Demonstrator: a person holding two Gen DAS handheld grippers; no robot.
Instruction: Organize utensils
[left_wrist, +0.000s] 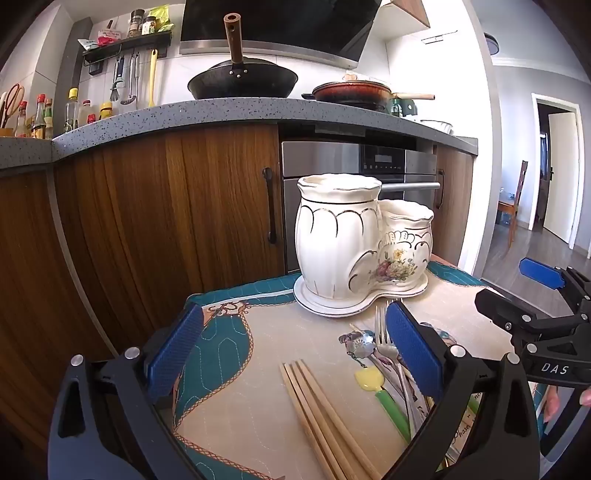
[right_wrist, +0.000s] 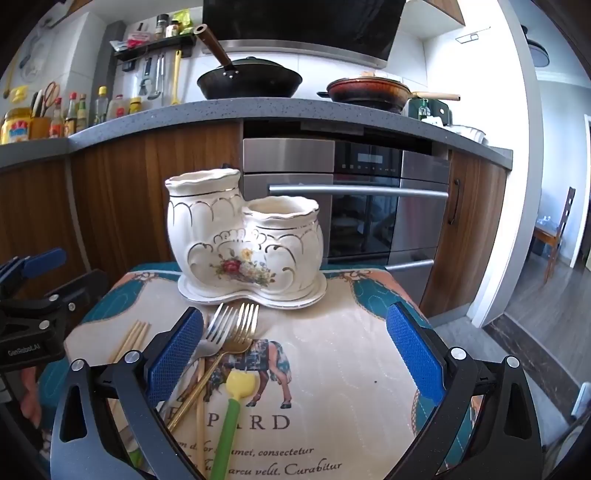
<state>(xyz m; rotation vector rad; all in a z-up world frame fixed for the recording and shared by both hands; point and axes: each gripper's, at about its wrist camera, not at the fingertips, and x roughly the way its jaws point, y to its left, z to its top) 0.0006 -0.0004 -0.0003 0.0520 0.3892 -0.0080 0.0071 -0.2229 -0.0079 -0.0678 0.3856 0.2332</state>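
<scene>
A white ceramic two-pot utensil holder (left_wrist: 354, 240) (right_wrist: 243, 240) with a flower print stands on its saucer at the far side of a small cloth-covered table (left_wrist: 258, 354) (right_wrist: 332, 369). Several wooden chopsticks (left_wrist: 321, 413) (right_wrist: 129, 339) lie in front of it. Beside them lie forks (left_wrist: 380, 325) (right_wrist: 236, 325) and a yellow-headed, green-handled spoon (left_wrist: 384, 395) (right_wrist: 232, 406). My left gripper (left_wrist: 295, 350) hangs open above the chopsticks. My right gripper (right_wrist: 295, 350) hangs open over the cloth, the forks near its left pad. Both hold nothing.
Behind the table runs a kitchen counter (left_wrist: 221, 110) with a black wok (left_wrist: 243, 81) (right_wrist: 251, 81), a red pan (right_wrist: 369, 90) and bottles (left_wrist: 40, 118). Wooden cabinet doors (left_wrist: 166, 206) and a steel oven (right_wrist: 351, 206) stand below. A doorway and chair (left_wrist: 517, 199) lie at right.
</scene>
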